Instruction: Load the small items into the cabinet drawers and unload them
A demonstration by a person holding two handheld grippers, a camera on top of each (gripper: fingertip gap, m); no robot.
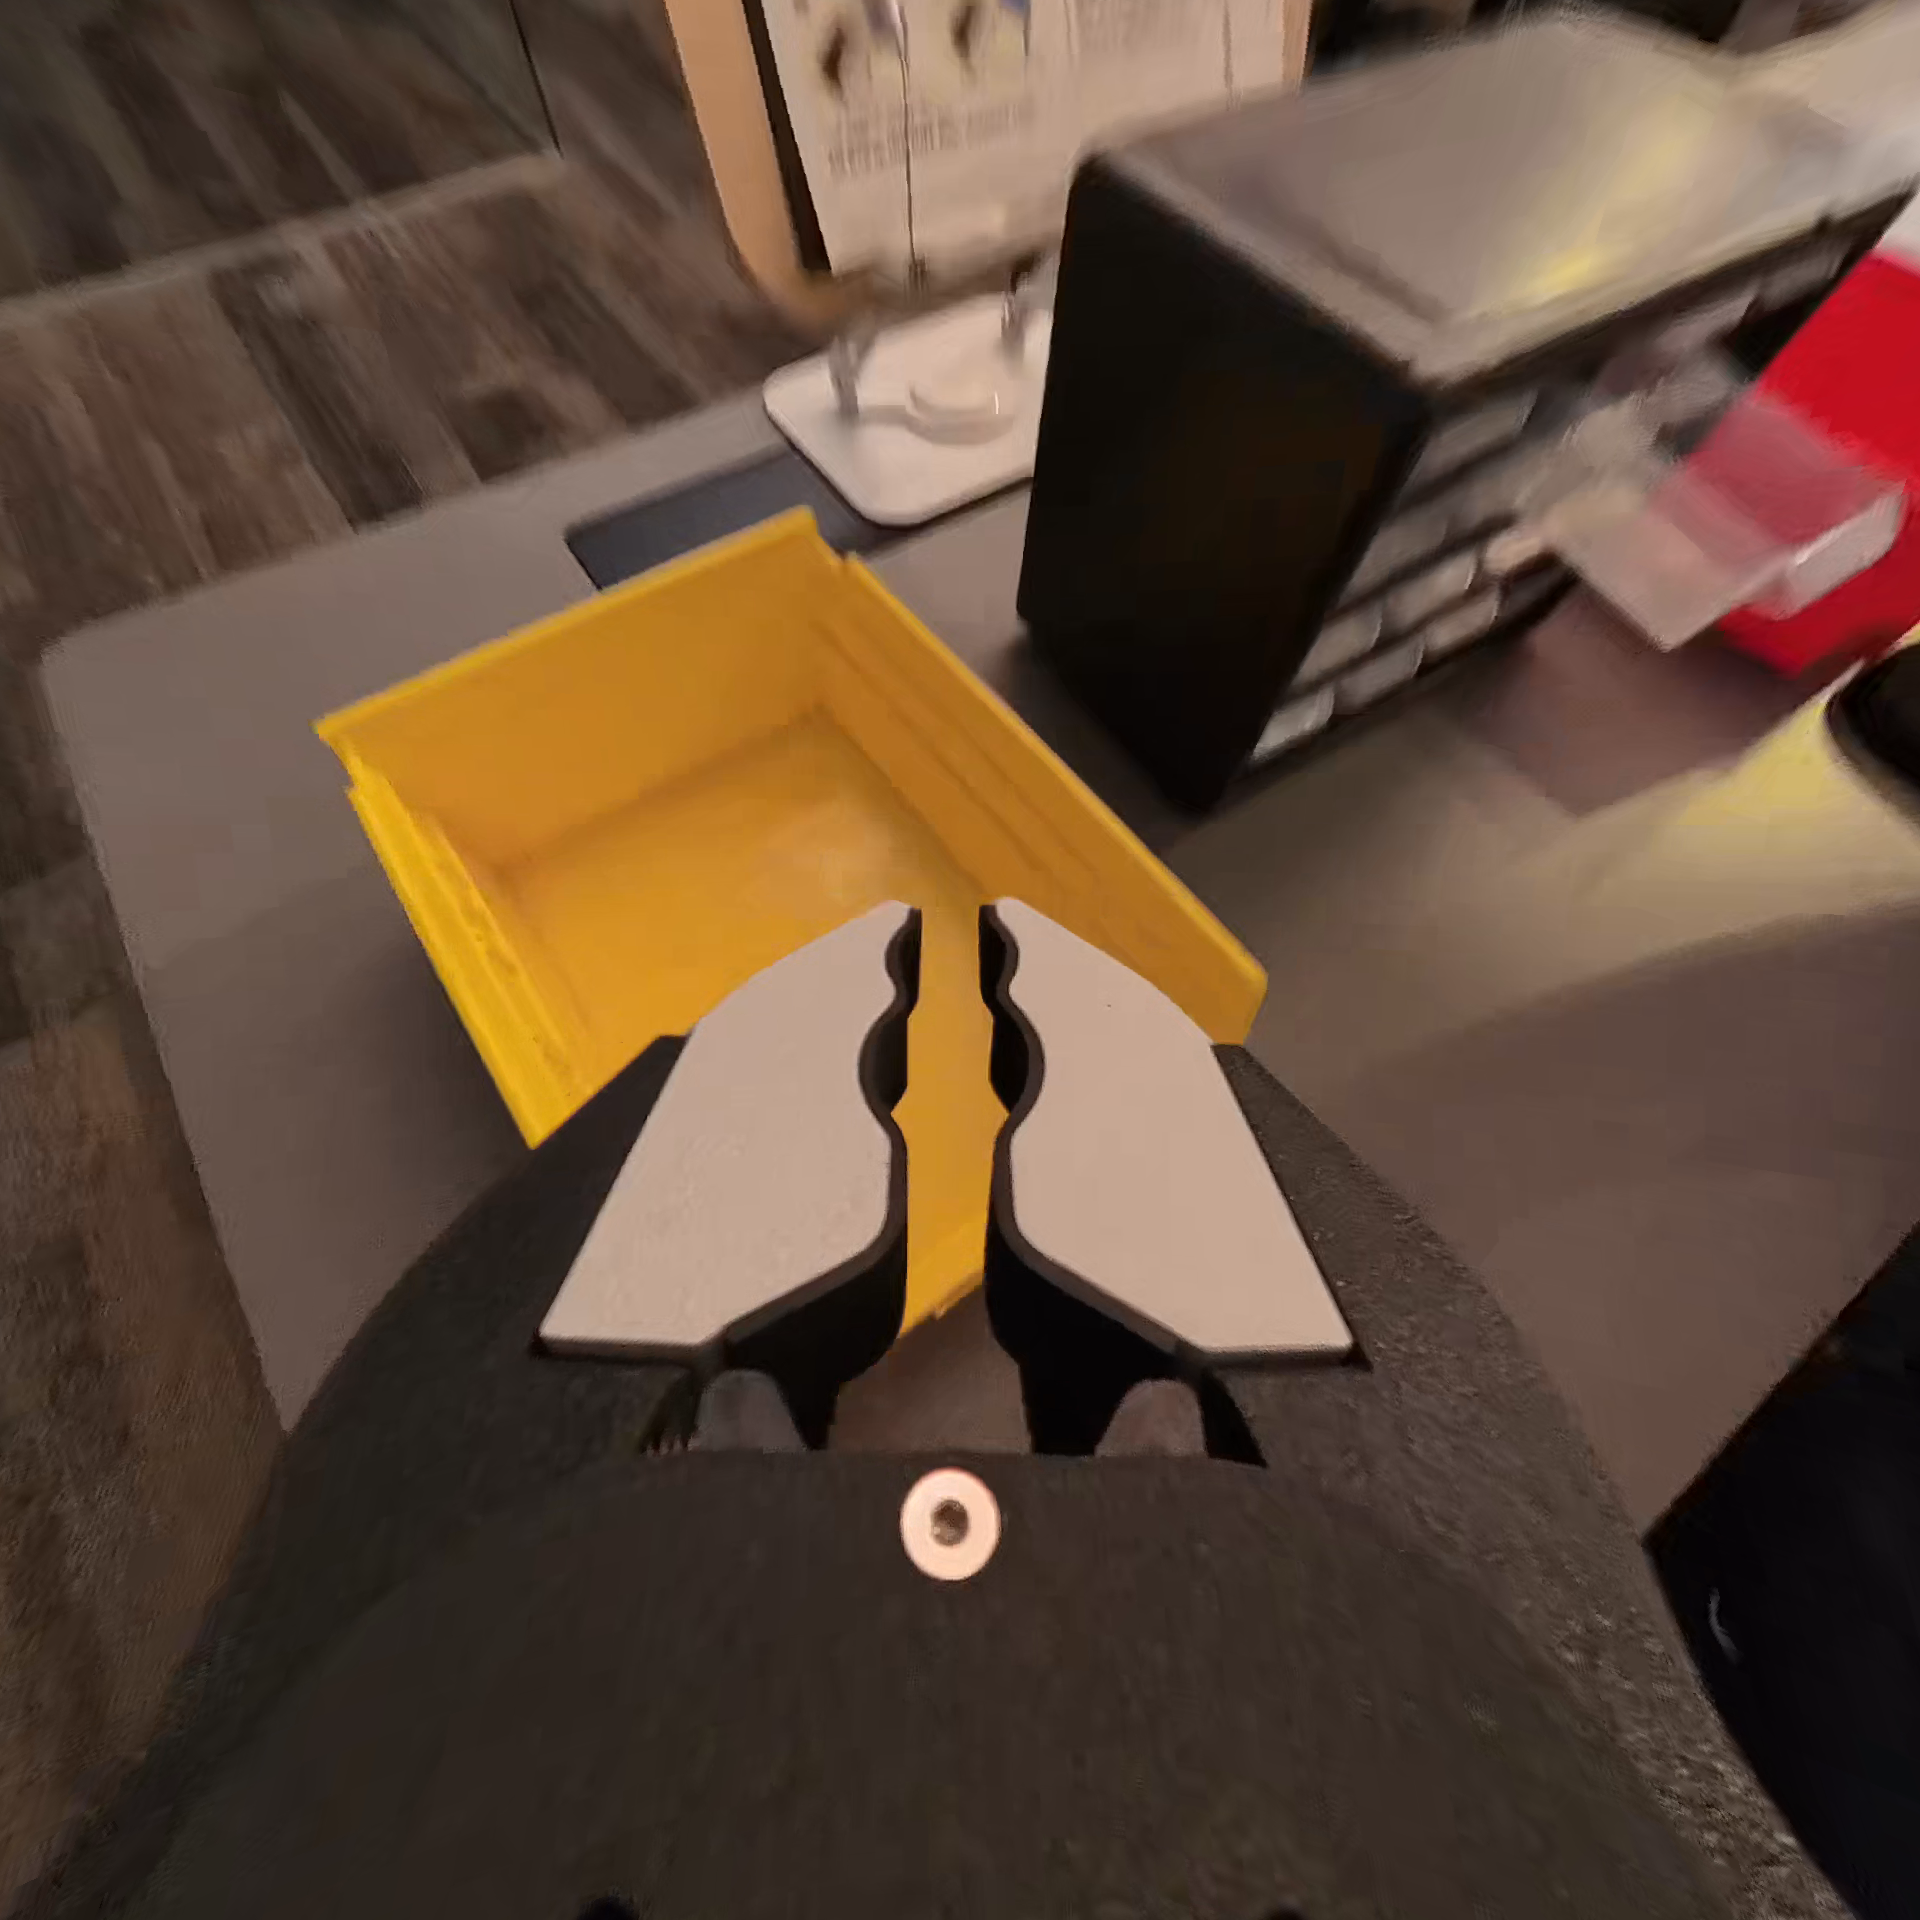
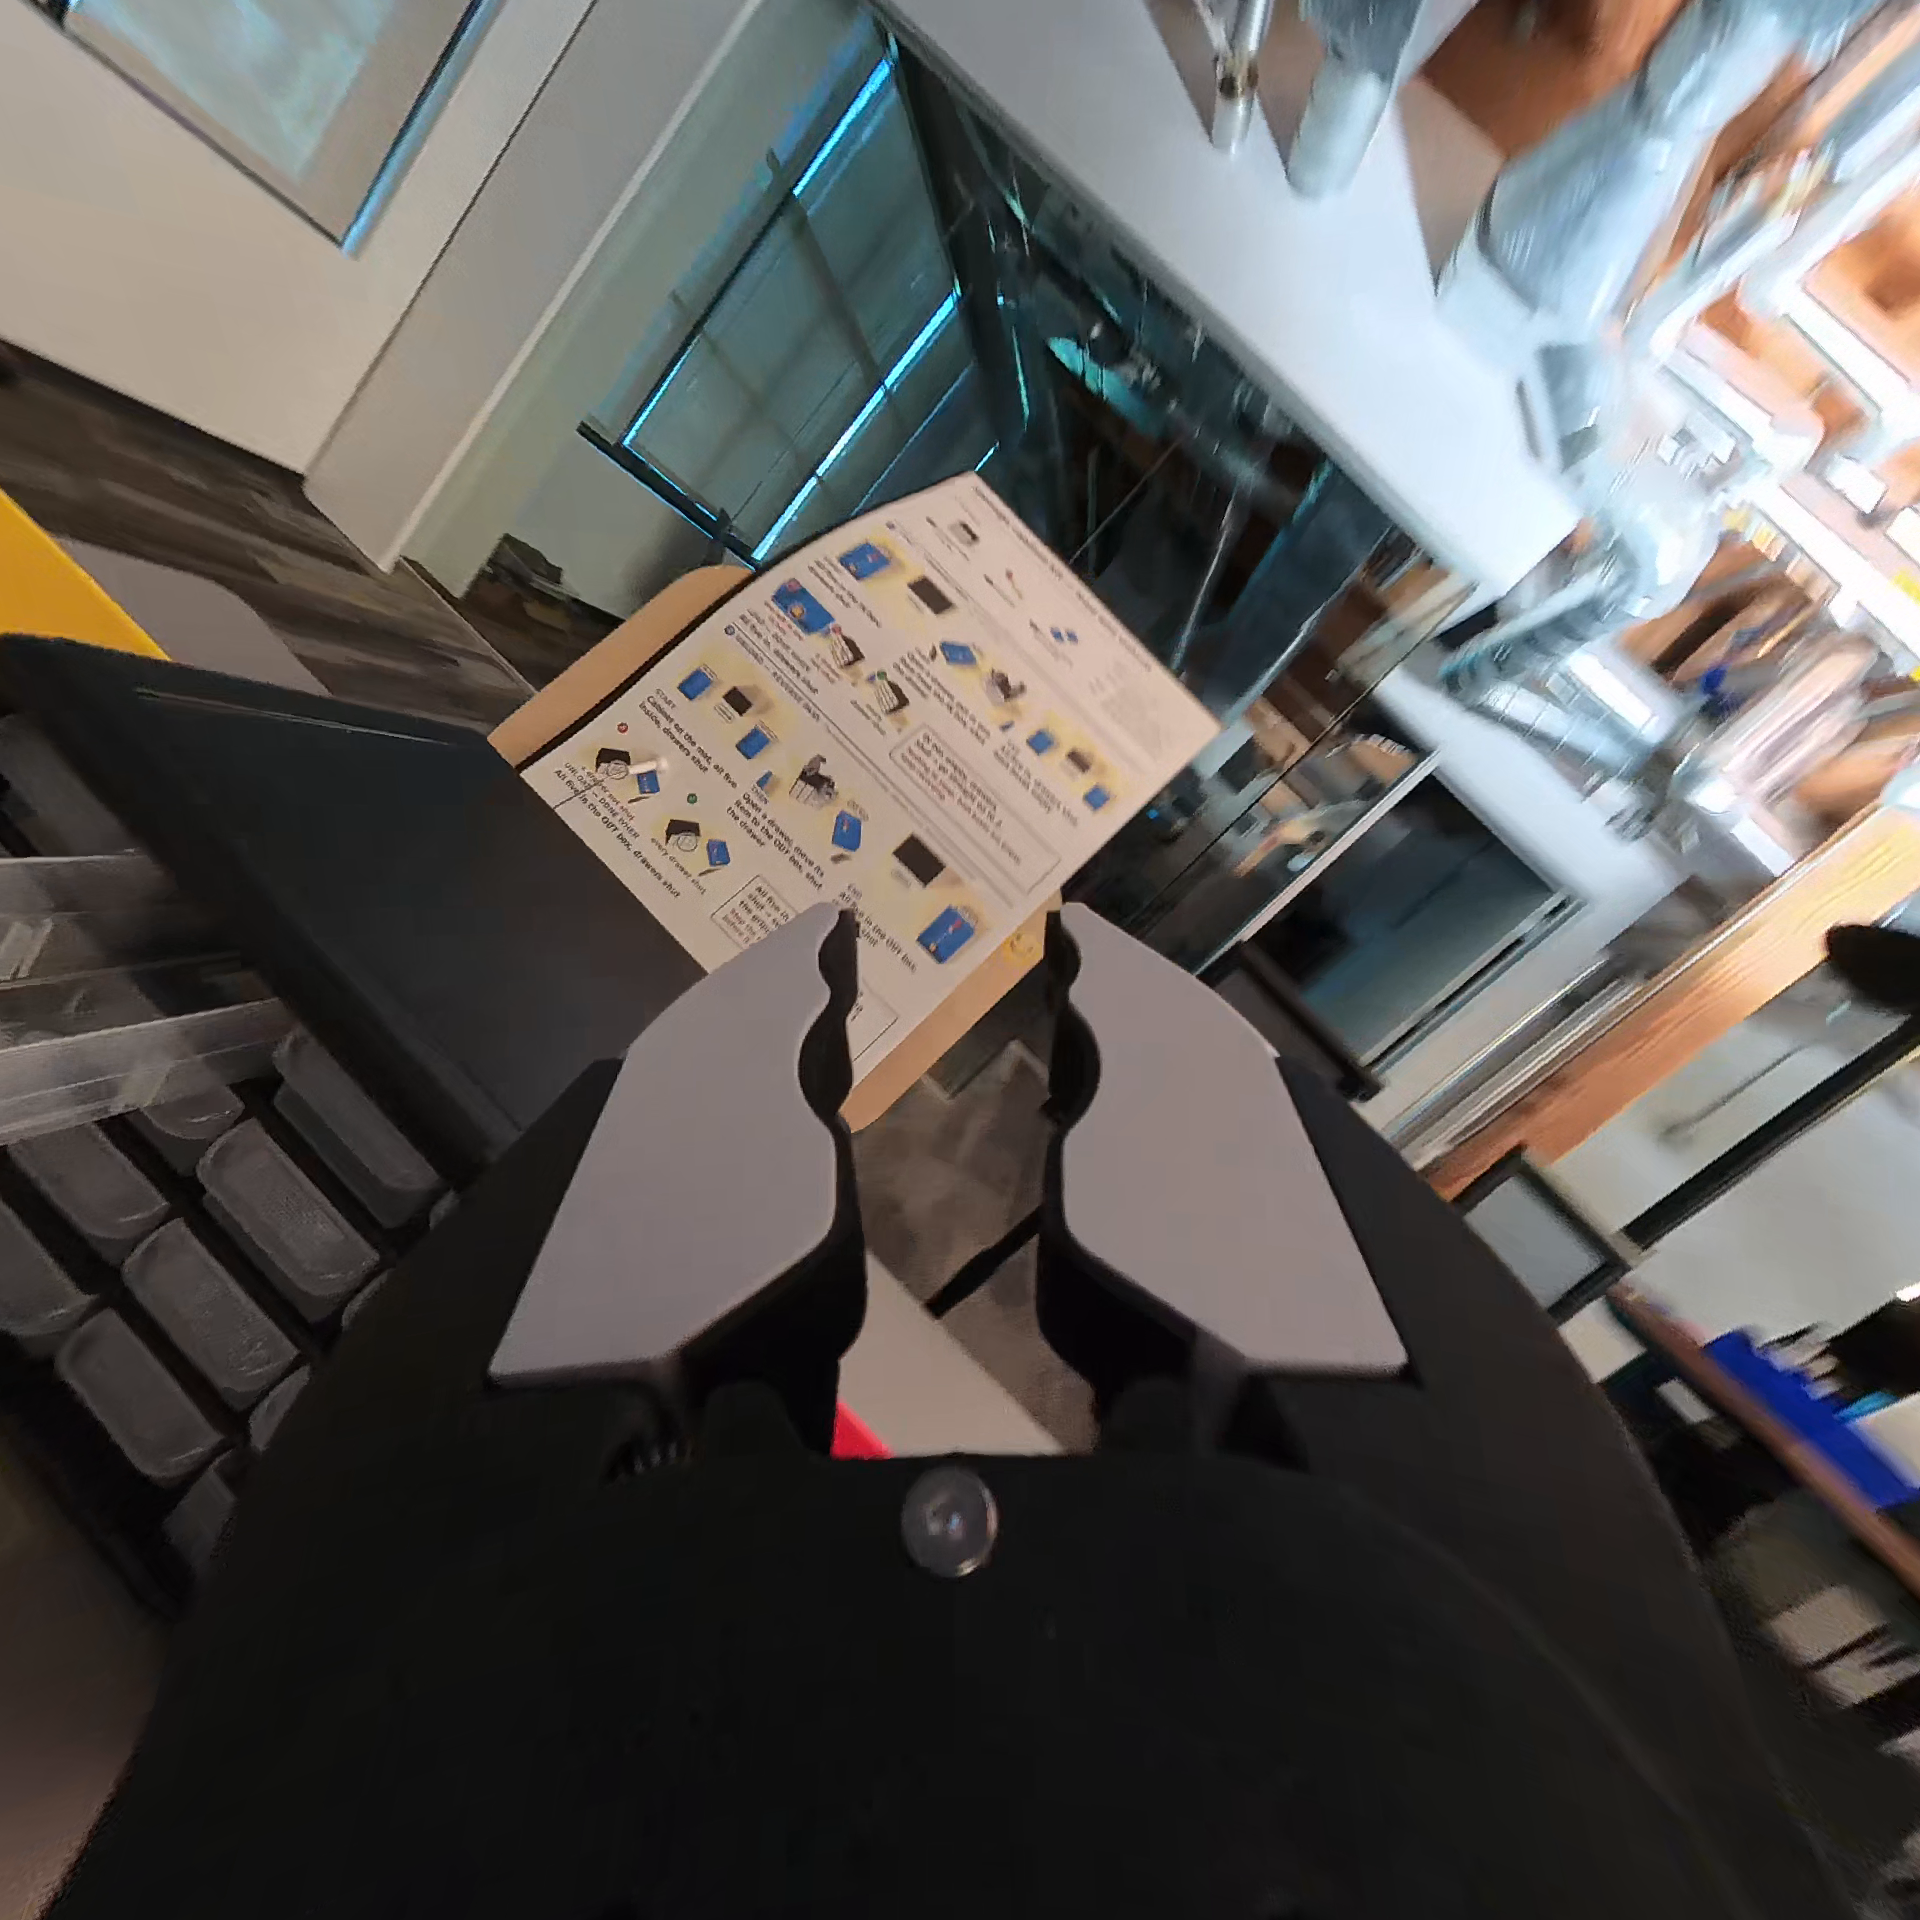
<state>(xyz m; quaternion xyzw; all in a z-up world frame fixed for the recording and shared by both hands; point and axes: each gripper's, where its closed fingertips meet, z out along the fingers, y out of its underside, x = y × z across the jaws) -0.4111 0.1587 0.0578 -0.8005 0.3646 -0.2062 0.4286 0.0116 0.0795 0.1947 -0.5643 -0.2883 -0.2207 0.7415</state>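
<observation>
An empty yellow bin (image 1: 665, 831) sits on the grey table (image 1: 1455, 1091). My left gripper (image 1: 949, 914) hovers over the bin's near right corner; its jaws stand a narrow gap apart with nothing between them. The black drawer cabinet (image 1: 1226, 488) stands to the right, with a clear drawer (image 1: 1704, 520) pulled out in front of a red bin (image 1: 1839, 416). In the right wrist view the cabinet (image 2: 343, 831) is at the left with clear drawers (image 2: 94, 987) pulled out. My right gripper (image 2: 951, 925) is open and empty, raised and pointing past the cabinet. No small items show.
A printed sheet on a cardboard backing (image 2: 862, 748) stands on a white-based holder (image 1: 914, 426) behind the cabinet. A dark mat (image 1: 707, 520) lies behind the yellow bin. Grey carpet (image 1: 156, 1247) lies beyond the table's left edge. A black object (image 1: 1829, 1558) sits at the lower right. The left gripper's tips are roughly 45 cm from the right gripper's.
</observation>
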